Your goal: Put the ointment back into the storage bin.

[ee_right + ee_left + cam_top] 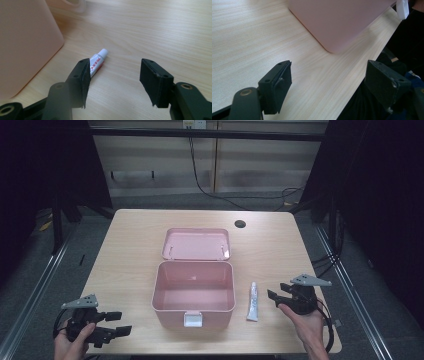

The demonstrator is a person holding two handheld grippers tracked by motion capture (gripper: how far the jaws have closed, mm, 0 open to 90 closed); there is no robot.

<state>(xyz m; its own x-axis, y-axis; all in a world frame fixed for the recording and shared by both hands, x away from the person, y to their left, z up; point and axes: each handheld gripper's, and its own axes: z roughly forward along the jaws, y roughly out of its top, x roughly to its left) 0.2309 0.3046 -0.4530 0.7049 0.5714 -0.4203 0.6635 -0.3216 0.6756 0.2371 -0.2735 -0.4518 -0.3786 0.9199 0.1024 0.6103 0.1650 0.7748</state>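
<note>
Just right of the pink plastic storage box [193, 292], flat on the pale wood-grain table [130, 250], lies the small white squeeze tube with red print [253, 302]; its cap points away from the person and its flat crimped tail points toward the near edge. The box stands open and looks empty, its pink lid [196, 244] lying just behind it.

The right gripper [278, 296] sits near the tube, on its right, with its jaws spread apart and nothing between them. In the right gripper view the tube [98, 62] pokes out past the left jaw rather than lying in the gap. To grasp it well, I judge the hand should shift toward the box until the tube's body is centred between the pads, then lower until they straddle it across its narrow width, closing on the firm middle rather than the cap.

The left gripper [117, 322] rests near the table's front left corner, well apart from the box, jaws likewise spread and empty.
</note>
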